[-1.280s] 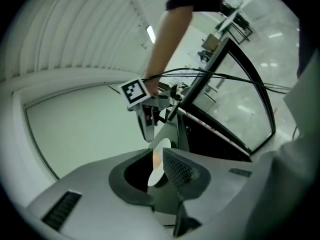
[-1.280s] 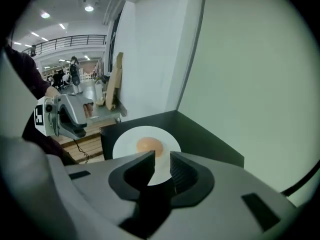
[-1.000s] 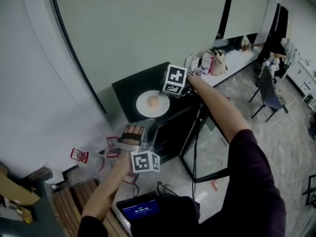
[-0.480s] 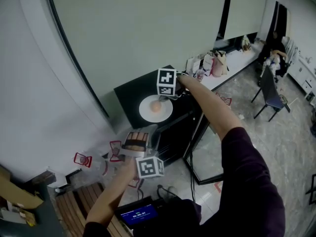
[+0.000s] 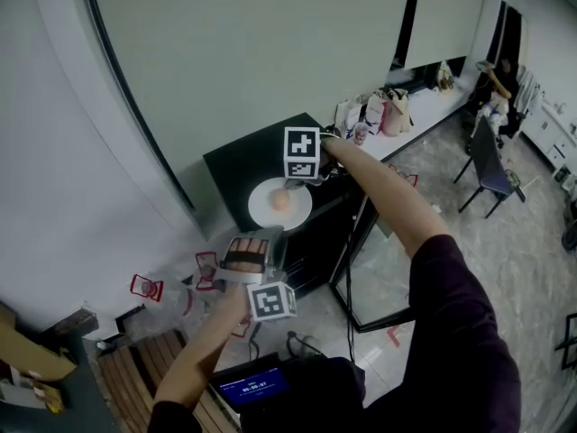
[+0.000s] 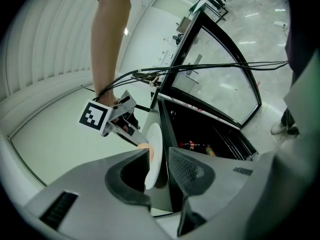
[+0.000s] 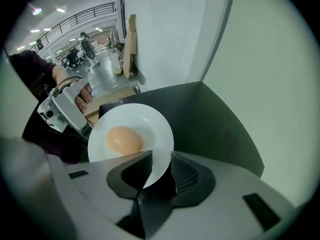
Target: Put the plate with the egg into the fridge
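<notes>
A white plate [image 5: 263, 213] with a brown egg [image 5: 280, 200] lies on top of a black fridge [image 5: 236, 165] whose glass door [image 5: 383, 273] hangs open. My right gripper [image 5: 294, 186] points steeply down at the plate's right rim. Its jaws have just been opening and stand open astride the plate [image 7: 145, 126] rim, beside the egg [image 7: 124, 139]. My left gripper [image 5: 256, 238] is lower, left of the fridge. Its jaws have also just been opening, and nothing is between them. From there the plate [image 6: 154, 151] shows edge-on, farther off.
Bottles [image 6: 199, 147] lie inside the open fridge [image 6: 215, 131]. Black cables [image 6: 210, 66] run across the door. Red wire stands [image 5: 144, 286] and a wooden bench [image 5: 135, 373] are at the lower left. A counter with bags [image 5: 389, 113] and a chair [image 5: 491, 165] are at the right.
My right gripper has sunk closer to the plate's rim. The left gripper has hardly shifted.
</notes>
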{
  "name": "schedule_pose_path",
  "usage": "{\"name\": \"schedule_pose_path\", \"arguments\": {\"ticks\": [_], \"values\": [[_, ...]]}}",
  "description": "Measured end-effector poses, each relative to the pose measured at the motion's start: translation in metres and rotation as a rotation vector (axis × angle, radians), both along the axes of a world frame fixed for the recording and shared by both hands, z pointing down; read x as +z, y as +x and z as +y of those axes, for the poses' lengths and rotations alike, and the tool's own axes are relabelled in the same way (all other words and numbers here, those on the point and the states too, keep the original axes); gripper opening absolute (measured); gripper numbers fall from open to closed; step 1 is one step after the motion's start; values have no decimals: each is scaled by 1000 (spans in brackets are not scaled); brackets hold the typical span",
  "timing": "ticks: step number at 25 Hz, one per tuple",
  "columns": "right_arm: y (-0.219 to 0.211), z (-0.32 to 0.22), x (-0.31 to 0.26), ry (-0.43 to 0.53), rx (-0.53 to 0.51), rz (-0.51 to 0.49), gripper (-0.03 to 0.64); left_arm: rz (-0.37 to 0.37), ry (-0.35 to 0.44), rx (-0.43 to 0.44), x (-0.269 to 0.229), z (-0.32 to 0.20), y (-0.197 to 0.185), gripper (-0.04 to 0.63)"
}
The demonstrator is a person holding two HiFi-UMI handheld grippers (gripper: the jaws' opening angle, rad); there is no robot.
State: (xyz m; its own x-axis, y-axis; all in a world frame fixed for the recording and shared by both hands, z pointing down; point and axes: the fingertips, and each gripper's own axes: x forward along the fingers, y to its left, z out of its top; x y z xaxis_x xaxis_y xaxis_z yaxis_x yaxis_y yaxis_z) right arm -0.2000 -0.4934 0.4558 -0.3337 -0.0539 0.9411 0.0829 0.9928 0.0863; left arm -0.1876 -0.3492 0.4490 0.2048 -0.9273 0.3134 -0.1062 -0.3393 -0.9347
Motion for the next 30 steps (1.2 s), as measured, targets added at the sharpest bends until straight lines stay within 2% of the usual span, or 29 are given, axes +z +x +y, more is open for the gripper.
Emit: {"name": "schedule_pose_path", "arguments": {"ticks": [6,8,12,14,21,23,25,30], "values": [[4,25,-2,-1,-10,-2,118,-70,18,-10,5,6,-3,104],[5,31,-3,3,-8,-2,118,-94,47,-4,3,8,-2,103],[7,37,-3,9,12,-6,118,-148,111,19,1,12,-3,32],[9,38,-3,12,24,-15,118,-179,138,28,0,12,-3,23],[15,40,-5,35,102,-109,118,-192,158,44,-4,15,-3,20],[16,37,-8,40,153,-175,118,-185,167,45,-5,16,-3,20],[19,30,-17,41,229,-282,118,-172,173,52,-6,18,-2,20],[32,32,-59,79,414,-660,118,-176,192,65,-10,24,-7,20]]}}
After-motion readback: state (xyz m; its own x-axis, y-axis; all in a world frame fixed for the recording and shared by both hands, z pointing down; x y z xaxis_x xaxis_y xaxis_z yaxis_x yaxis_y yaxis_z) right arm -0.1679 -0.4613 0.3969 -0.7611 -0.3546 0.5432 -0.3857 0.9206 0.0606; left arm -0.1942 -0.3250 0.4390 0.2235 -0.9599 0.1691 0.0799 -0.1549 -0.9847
